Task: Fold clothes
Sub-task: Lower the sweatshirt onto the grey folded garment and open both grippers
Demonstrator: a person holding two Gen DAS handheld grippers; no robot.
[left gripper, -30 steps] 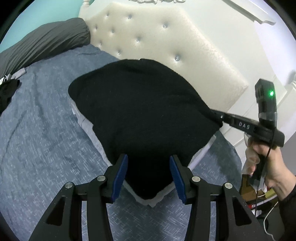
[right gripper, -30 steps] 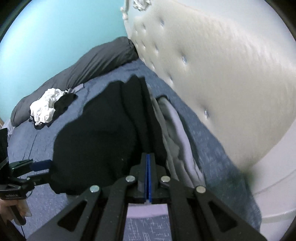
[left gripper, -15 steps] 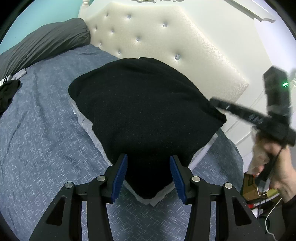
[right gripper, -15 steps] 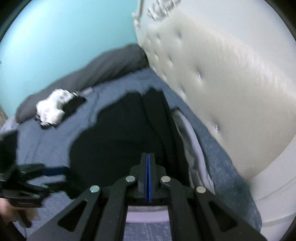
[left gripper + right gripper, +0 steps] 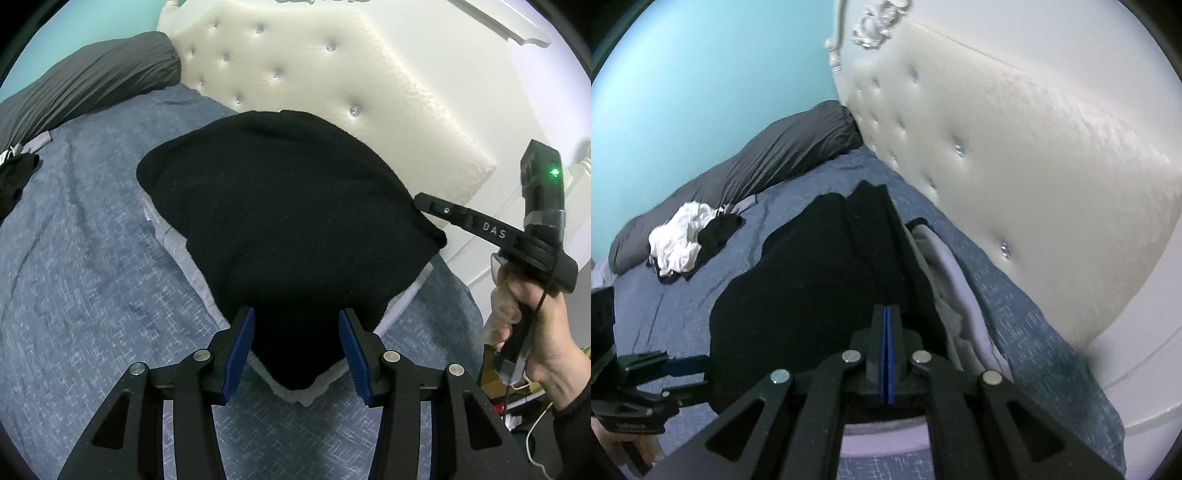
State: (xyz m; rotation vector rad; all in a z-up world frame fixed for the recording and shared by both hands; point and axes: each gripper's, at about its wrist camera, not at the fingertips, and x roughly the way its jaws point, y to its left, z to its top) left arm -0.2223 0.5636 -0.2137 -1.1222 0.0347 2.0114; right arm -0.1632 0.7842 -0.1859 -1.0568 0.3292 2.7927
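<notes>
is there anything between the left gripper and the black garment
Nothing visible. The left gripper is open, with its blue pads on either side of the near corner of the black garment, which lies on a light grey garment. The right gripper is shut at the black garment's far edge.

Even, diffuse indoor light; glare whitens the cream tufted padded headboard (image 5: 332, 74). Fisheye bending and dark vignette at edges; frames sharp, shadows soft.

A folded garment (image 5: 288, 229) lies atop other clothes (image 5: 945, 280) on the bed (image 5: 81, 266), near the headboard (image 5: 332, 74).
</notes>
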